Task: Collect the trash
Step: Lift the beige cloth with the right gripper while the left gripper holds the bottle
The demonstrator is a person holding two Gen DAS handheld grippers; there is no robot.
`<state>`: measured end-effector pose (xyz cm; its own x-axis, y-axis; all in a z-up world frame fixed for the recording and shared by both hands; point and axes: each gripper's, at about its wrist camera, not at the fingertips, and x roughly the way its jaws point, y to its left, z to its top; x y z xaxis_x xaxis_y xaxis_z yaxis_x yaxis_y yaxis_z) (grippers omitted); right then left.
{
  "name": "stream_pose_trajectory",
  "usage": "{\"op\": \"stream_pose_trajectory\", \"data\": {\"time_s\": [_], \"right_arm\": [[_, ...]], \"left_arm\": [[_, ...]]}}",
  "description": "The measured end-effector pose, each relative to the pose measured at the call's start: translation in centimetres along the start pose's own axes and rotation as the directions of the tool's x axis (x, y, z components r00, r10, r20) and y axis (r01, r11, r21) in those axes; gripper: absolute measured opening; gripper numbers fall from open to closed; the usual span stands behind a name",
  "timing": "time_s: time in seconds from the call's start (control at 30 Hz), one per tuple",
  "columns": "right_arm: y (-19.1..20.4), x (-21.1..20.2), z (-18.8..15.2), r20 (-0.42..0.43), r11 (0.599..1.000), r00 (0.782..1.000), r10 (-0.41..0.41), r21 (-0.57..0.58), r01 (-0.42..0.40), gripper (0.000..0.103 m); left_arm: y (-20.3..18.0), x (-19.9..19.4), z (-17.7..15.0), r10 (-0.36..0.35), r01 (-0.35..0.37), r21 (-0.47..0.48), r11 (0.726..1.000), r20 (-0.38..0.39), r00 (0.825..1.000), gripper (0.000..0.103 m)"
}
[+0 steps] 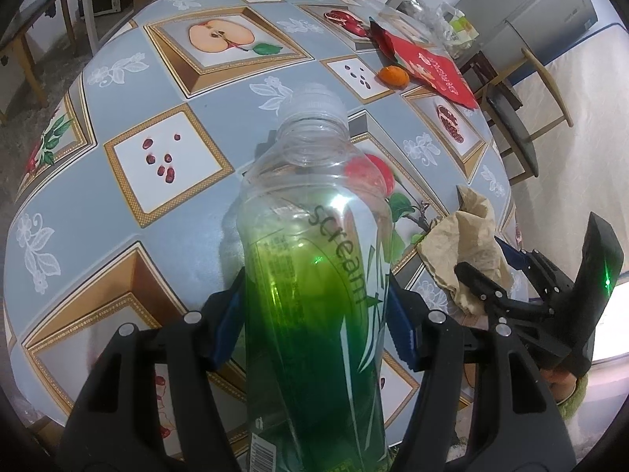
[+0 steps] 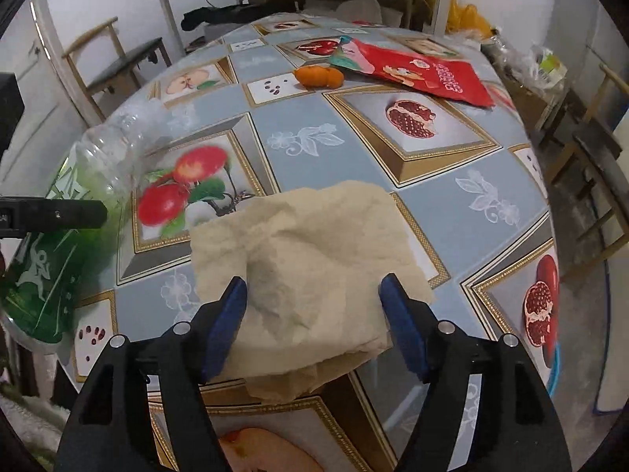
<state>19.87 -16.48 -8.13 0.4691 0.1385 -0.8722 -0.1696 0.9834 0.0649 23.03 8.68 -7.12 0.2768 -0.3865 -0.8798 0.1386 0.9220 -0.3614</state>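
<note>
Left claw point(image 1: 314, 306) grips the bottle point(image 1: 314, 275); right claw point(image 2: 312, 310) spread wide (straddling the napkin point(image 2: 310, 259)).

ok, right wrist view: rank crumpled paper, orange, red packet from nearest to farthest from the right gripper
1. crumpled paper: between the open right gripper fingers, at the near table edge.
2. orange: far across the table, centre.
3. red packet: just behind and right of the orange; close call with it.
</note>
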Motion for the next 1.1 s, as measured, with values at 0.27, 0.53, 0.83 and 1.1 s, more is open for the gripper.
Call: {"op": "stream_pose_trajectory", "data": {"time_s": [0.27,0.53,0.83,1.1], "right_arm": [[-1.9,-0.4,0.1,-0.003,0.993,1.000,0.001,0.119,-0.001,0.023],[-3.4,-0.7,-0.2,0.014,0.973,0.998,0.067,0.219,-0.069,0.011],[-3.2,-1.7,0.3,0.056,0.965,0.993,0.104,0.235,-0.114,0.011],[-2.8,-2.5,0.6,0.085,0.963,0.989,0.122,0.232,-0.139,0.011]], "left_arm": [[-1.8,-0.9,-0.6,0.014,-0.017,0.068,0.998,0.050,0.999,0.060],[-4.0,-2.3,-1.4,0.062,-0.080,0.164,0.983,0.116,0.991,0.060],[-5.3,-3.8,-1.6,0.084,-0.118,0.202,0.972,0.169,0.982,0.060],[-6.1,-4.9,-1.7,0.106,-0.155,0.222,0.963,0.215,0.971,0.060]]}}
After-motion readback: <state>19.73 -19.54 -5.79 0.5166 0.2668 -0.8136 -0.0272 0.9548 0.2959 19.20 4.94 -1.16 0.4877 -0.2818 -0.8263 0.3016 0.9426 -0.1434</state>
